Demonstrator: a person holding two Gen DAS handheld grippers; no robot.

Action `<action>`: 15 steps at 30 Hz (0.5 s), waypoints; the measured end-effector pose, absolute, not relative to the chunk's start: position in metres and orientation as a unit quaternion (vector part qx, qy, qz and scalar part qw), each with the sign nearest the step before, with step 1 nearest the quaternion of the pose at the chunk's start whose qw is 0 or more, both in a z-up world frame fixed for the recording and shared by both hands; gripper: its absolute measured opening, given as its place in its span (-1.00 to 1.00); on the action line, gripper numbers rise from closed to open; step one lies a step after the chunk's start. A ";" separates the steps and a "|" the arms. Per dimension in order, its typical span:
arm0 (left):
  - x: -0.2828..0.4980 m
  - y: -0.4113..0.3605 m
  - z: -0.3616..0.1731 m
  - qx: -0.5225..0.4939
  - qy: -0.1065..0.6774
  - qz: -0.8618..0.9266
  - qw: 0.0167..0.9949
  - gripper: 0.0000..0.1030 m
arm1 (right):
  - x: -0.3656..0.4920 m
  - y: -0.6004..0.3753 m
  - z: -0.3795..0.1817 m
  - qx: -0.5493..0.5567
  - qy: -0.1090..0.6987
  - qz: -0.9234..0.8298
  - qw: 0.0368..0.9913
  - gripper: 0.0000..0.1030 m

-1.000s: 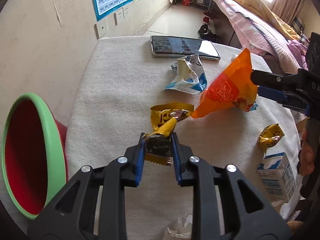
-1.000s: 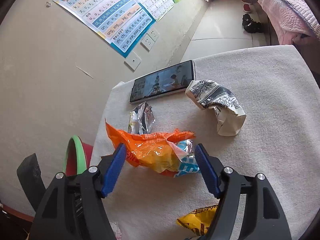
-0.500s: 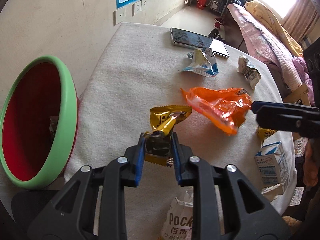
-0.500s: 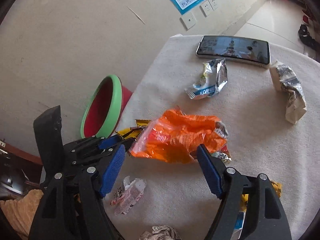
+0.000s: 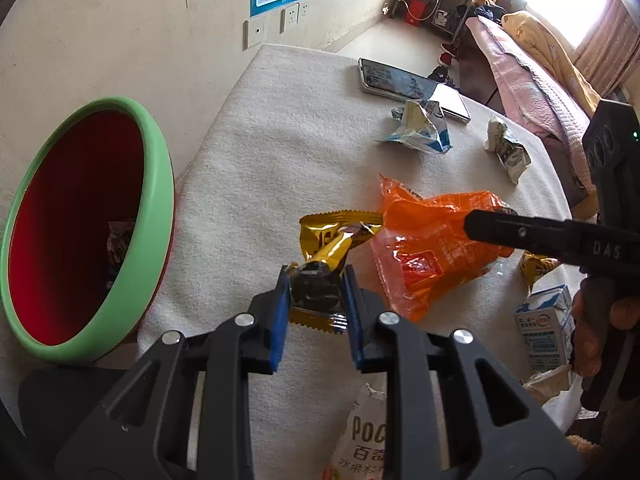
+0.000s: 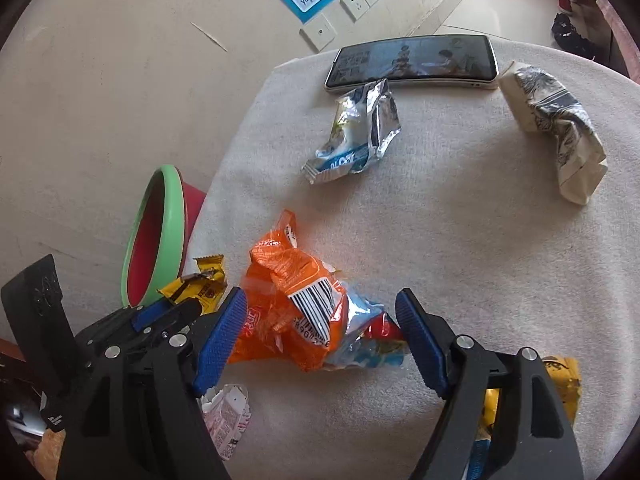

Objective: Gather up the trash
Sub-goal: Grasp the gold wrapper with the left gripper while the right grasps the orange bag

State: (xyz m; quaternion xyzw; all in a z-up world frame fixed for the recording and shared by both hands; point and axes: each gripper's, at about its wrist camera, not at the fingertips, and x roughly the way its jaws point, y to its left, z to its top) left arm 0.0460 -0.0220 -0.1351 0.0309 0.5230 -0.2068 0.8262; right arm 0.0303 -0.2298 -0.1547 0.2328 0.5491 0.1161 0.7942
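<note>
Both fisheye cameras look forward and down from close above the counter, one behind each hand-held gripper; both views share the orange wrapper, phone and green-rimmed bin.

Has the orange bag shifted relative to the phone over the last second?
Yes. The orange bag now lies farther from the phone, nearer the green-rimmed bin, between the right gripper fingers.

Green-rimmed red plastic bin sits left of the white cloth-covered table. Gold foil wrapper lies just left of the orange plastic bag, touching it. Smartphone at the far edge, silver-blue wrapper just before it, crumpled white paper packet to its right.
</note>
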 end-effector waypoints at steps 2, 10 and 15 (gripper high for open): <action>0.046 -0.019 -0.134 0.029 0.522 -0.204 0.828 -0.53 | 0.030 -0.225 -0.159 0.229 0.556 0.117 0.790 0.20; 0.048 -0.007 -0.124 0.016 0.510 -0.192 0.839 -0.53 | 0.024 -0.207 -0.119 0.181 0.511 0.106 0.833 0.01; 0.049 0.004 -0.113 0.001 0.497 -0.184 0.848 -0.53 | 0.017 -0.191 -0.081 0.121 0.461 0.082 0.875 0.01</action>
